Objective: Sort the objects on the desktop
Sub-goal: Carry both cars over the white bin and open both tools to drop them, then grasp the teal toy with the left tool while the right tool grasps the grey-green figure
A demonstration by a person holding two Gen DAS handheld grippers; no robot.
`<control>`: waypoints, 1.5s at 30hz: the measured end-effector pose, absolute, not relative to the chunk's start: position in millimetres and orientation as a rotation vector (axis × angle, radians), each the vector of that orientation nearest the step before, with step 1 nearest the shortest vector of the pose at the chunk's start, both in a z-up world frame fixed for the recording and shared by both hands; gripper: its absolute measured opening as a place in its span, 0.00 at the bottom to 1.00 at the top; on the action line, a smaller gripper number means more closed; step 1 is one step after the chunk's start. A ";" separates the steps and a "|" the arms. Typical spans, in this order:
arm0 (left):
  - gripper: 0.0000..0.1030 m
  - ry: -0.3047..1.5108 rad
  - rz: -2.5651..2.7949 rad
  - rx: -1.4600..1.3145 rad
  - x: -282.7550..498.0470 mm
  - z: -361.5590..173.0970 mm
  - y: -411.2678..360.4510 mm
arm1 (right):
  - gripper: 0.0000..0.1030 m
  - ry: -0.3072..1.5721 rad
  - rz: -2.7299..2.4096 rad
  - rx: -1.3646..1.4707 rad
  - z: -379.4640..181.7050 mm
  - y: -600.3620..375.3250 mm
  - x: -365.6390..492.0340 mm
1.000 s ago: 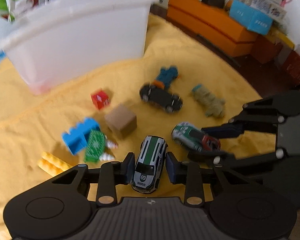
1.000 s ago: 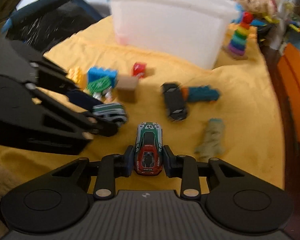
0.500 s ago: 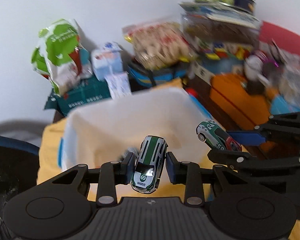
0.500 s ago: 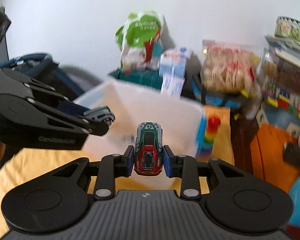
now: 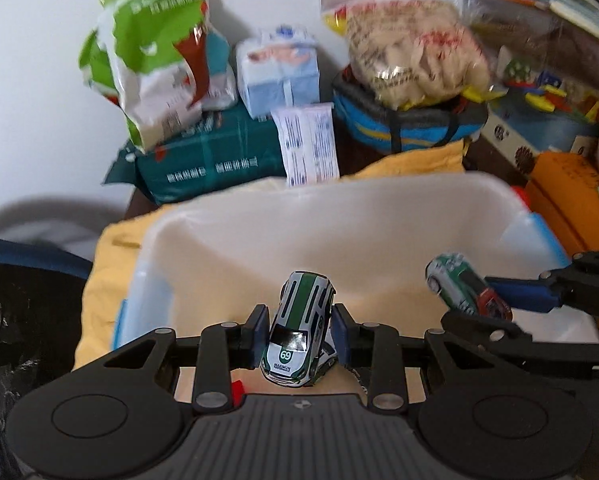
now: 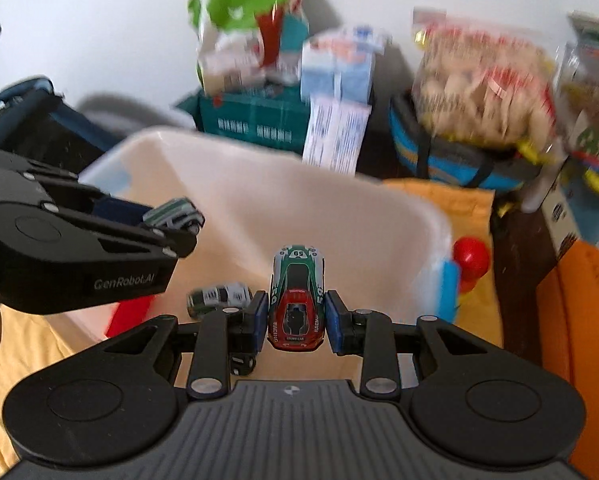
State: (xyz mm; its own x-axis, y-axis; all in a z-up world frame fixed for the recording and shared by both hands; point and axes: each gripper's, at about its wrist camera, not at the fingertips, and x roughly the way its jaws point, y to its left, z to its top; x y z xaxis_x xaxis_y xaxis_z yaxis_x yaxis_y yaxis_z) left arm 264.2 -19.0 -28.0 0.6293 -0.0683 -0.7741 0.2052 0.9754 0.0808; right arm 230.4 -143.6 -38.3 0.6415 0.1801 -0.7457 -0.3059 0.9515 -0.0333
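My left gripper (image 5: 299,332) is shut on a white and green toy car (image 5: 299,336) marked 69 and holds it over the open white plastic bin (image 5: 339,216). My right gripper (image 6: 295,318) is shut on a red and green racing car (image 6: 297,300) and holds it over the same bin (image 6: 259,184). Each gripper shows in the other's view: the right one (image 5: 495,300) with its car (image 5: 465,288), the left one (image 6: 179,220) with its car (image 6: 173,212). Another white and green car (image 6: 219,296) and a red piece (image 6: 129,316) lie inside the bin.
The bin stands on a yellow cloth (image 6: 451,200). Behind it are a green and white bag (image 5: 155,52), a teal pack (image 5: 215,156), a blue tissue pack (image 5: 277,72) and a bag of wooden pieces (image 5: 411,52). Orange boxes (image 5: 571,192) stand at the right.
Both grippers lifted their cars off the yellow cloth and carried them up over the bin. Over the last half second they came lower and further over its opening.
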 end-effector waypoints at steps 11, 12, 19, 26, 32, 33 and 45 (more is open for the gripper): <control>0.45 0.878 -0.127 0.145 253.5 -23.4 -11.9 | 0.57 0.803 0.279 -0.183 -25.2 -140.8 218.3; 0.48 0.860 -0.121 0.135 246.3 -16.0 -8.9 | 0.58 0.791 0.275 -0.176 -20.4 -142.2 214.8; 0.64 0.753 -0.157 0.068 167.9 20.4 20.0 | 0.75 0.665 0.288 -0.167 14.2 -155.0 152.4; 0.64 0.871 -0.209 0.162 100.8 -23.3 35.8 | 0.73 0.657 0.323 -0.165 -1.6 -164.4 81.2; 0.64 1.006 -0.278 0.217 48.9 -72.1 32.9 | 0.73 0.806 0.315 -0.147 -49.3 -171.0 46.1; 0.64 1.021 -0.285 0.218 43.2 -77.5 31.3 | 0.73 0.830 0.317 -0.130 -55.4 -173.1 41.4; 0.63 1.037 -0.315 0.219 6.0 -94.6 8.2 | 0.44 0.932 0.214 -0.187 -91.0 -185.1 7.2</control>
State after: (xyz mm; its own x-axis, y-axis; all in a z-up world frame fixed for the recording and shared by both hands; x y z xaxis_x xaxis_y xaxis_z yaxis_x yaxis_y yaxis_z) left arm 6.0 8.2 -94.6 0.4704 -0.1527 -0.8691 0.3572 0.9336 0.0294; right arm 7.2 -185.1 -91.0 0.5782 0.1008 -0.8096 -0.2620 0.9627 -0.0672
